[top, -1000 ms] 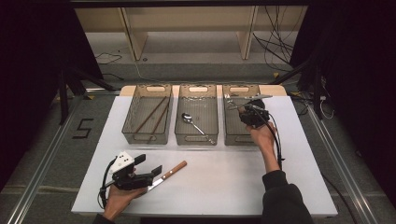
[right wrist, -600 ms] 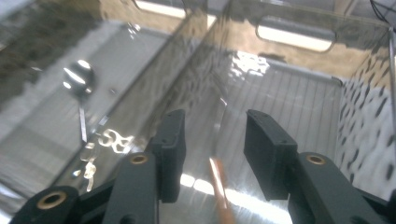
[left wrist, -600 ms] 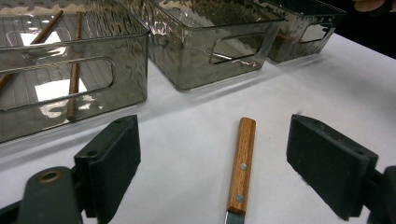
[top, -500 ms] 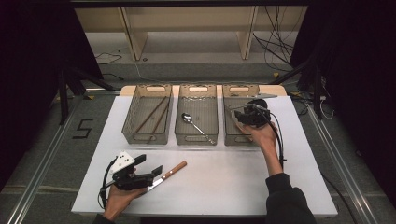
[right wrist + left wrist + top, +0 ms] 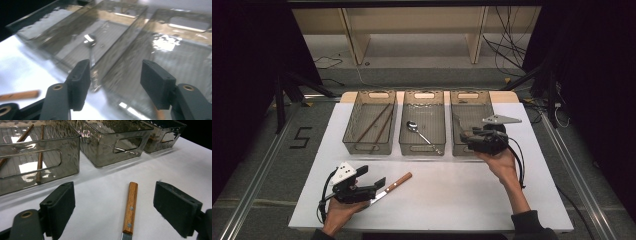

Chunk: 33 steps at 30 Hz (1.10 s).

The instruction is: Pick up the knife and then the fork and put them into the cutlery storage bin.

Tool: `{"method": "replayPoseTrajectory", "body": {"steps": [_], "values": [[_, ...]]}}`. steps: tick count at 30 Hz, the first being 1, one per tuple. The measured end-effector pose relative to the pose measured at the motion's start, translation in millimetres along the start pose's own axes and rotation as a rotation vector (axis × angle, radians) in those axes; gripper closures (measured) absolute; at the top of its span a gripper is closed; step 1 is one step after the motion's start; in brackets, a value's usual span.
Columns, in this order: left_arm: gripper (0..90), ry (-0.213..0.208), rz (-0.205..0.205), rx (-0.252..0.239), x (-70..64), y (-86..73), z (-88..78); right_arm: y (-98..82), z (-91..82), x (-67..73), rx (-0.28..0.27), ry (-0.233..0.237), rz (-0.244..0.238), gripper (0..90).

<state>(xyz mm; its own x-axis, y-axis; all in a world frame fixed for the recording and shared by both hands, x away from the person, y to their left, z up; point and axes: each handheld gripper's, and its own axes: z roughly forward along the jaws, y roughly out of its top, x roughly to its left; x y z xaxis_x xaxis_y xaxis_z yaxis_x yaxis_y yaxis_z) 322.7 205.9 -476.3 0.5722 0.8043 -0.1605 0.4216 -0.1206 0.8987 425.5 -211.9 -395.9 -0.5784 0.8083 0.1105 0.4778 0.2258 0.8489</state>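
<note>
The wooden-handled table knife (image 5: 393, 185) lies unsorted near the white table's (image 5: 462, 200) front-left corner between the spread left gripper (image 5: 377, 186), while 3 smoky clear plastic bins (image 5: 422, 145) hold chopsticks (image 5: 374, 124) and spoon (image 5: 422, 134); the right gripper (image 5: 468, 139), also spread, hovers over the right bin.

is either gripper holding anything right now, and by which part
Nothing is held. The left gripper is open around the knife handle; the right gripper is open and empty.

A white table (image 5: 472, 195) stands on grey floor (image 5: 257, 165), a black "5" (image 5: 302, 137) marked at nine o'clock. At twelve, pale wooden shelving (image 5: 412, 30); loose cables (image 5: 507, 50) toward one o'clock, dark surroundings.
</note>
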Motion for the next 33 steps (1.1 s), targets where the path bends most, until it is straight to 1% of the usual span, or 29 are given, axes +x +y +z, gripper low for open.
{"method": "replayPoseTrajectory", "body": {"steps": [3, 5, 8, 9, 11, 12, 14, 16, 20, 22, 25, 26, 27, 28, 31, 33], "values": [[17.4, -0.002, 0.0, 0.006, -0.6, -0.2, 0.8, -13.4, -8.7, 9.1, -0.023, 0.033, -0.014, 39.5], [17.4, -0.005, 0.003, 0.005, -1.0, 0.1, 1.1, -19.3, -11.4, 12.9, -0.019, 0.064, -0.016, 37.4], [17.4, -0.007, 0.009, 0.012, -1.2, 0.3, 1.8, -26.6, -15.5, 17.6, -0.04, 0.104, -0.021, 37.1], [17.4, -0.009, 0.006, 0.011, -1.7, 0.5, 2.2, -28.1, -16.8, 19.6, -0.039, 0.11, -0.029, 36.6], [17.4, -0.019, 0.014, 0.024, -2.5, 0.3, 2.8, -30.9, -19.6, 23.6, -0.047, 0.117, -0.044, 36.3], [17.4, -0.022, 0.02, 0.034, -2.9, -0.1, 3.6, -32.3, -21.0, 25.5, -0.05, 0.125, -0.05, 36.0], [17.4, -0.027, 0.033, 0.057, -4.1, -0.5, 5.4, -34.8, -23.5, 29.7, -0.052, 0.127, -0.065, 35.3], [17.5, -0.04, 0.033, 0.076, -6.3, -0.6, 7.3, -37.3, -24.6, 32.9, -0.049, 0.135, -0.076, 34.5], [18.1, -0.046, 0.07, 0.151, -10.4, -1.5, 12.0, -42.9, -25.5, 38.7, -0.036, 0.147, -0.086, 33.9], [18.3, -0.045, 0.08, 0.195, -12.5, -2.8, 15.8, -46.1, -25.3, 41.6, -0.021, 0.145, -0.101, 33.1], [18.9, -0.05, 0.094, 0.264, -13.7, -3.8, 20.4, -51.0, -25.5, 44.5, -0.007, 0.155, -0.11, 32.2], [19.4, -0.051, 0.096, 0.276, -14.2, -3.5, 21.6, -52.4, -26.1, 45.3, -0.003, 0.158, -0.108, 32.0], [20.2, -0.05, 0.107, 0.291, -14.4, -2.7, 22.1, -53.9, -26.7, 45.9, -0.002, 0.162, -0.109, 31.9], [21.1, -0.049, 0.106, 0.298, -15.6, -2.2, 22.9, -55.4, -27.5, 46.5, -0.002, 0.165, -0.111, 31.9], [26.0, -0.06, 0.129, 0.338, -17.0, 1.0, 25.5, -59.1, -29.8, 48.2, 0.002, 0.17, -0.111, 31.9], [30.1, -0.054, 0.154, 0.369, -18.4, 3.5, 26.5, -61.2, -30.8, 48.7, 0.005, 0.176, -0.114, 31.9]]}}
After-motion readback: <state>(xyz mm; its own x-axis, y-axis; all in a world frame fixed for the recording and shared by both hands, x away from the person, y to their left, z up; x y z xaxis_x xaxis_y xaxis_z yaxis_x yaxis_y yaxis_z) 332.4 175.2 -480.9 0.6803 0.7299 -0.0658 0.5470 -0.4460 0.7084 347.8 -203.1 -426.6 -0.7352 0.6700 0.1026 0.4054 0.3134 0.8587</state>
